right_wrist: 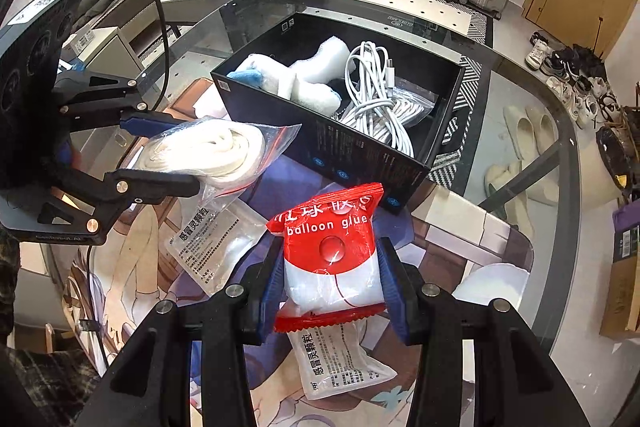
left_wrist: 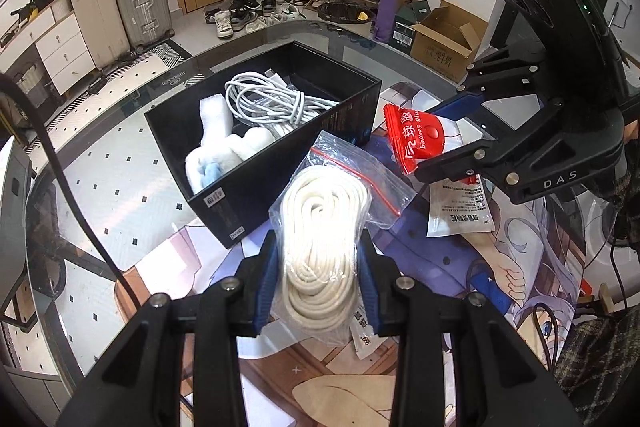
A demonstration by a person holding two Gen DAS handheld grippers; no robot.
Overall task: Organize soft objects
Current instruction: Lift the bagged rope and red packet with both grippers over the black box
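Rope bag (left_wrist: pixel 320 243): squeezed in left tool (left_wrist: pixel 319 281); lift over black box (left_wrist: pixel 224 195), drop gently.
Glue pack (right_wrist: pixel 332 259): squeezed in right tool (right_wrist: pixel 331 289); wait.

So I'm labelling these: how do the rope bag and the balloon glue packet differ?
The rope bag is clear with a red zip strip; the glue packet is printed red and white. The bag shows coiled cream rope; the packet's contents are unclear. Each is gripped in a claw, near the black box.
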